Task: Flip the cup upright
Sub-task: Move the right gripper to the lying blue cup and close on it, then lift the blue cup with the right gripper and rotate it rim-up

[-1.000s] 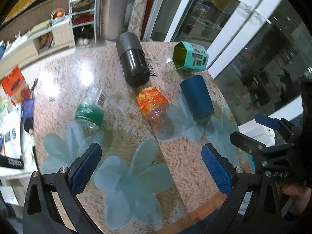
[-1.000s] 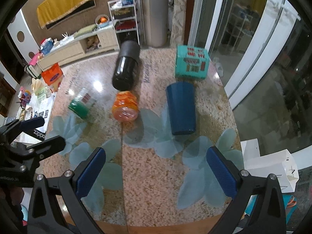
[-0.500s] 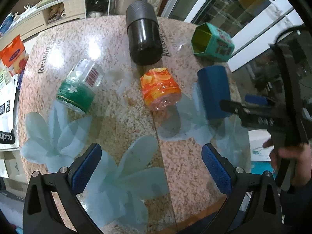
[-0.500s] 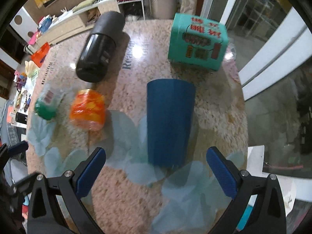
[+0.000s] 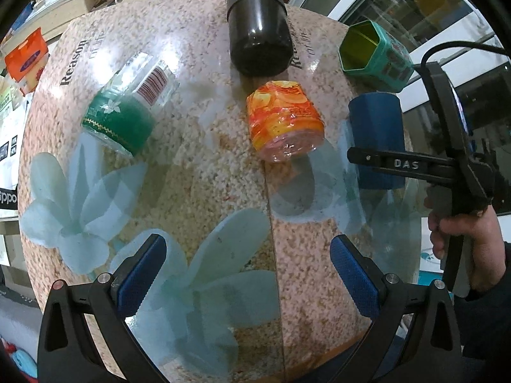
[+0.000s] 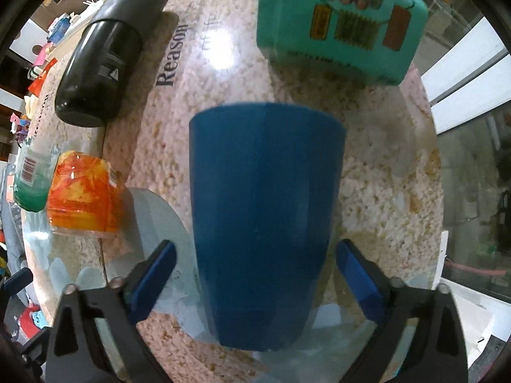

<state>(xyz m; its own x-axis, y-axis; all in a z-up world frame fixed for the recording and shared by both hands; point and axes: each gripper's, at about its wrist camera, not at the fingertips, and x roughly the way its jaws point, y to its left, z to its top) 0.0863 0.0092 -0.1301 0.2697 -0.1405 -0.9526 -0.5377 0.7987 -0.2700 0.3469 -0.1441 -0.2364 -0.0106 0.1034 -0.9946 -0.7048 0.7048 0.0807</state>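
Observation:
A dark blue cup [image 6: 265, 217] lies on its side on the speckled round table [image 6: 377, 178], its base toward me. My right gripper [image 6: 255, 274] is open, its blue pads on either side of the cup's lower body, apart from it. In the left wrist view the cup [image 5: 377, 127] lies at the right with the right gripper's finger [image 5: 396, 164] across it. My left gripper [image 5: 249, 274] is open and empty above the table's near edge.
An orange jar [image 5: 284, 121], a green-labelled clear jar [image 5: 127, 111], a black flask [image 5: 258, 28] and a teal hexagonal tin [image 5: 373, 51] all lie on their sides on the table. Glass doors stand at the right.
My right gripper has moved forward and down until its open fingers straddle the blue cup. My left gripper has come a little closer over the table.

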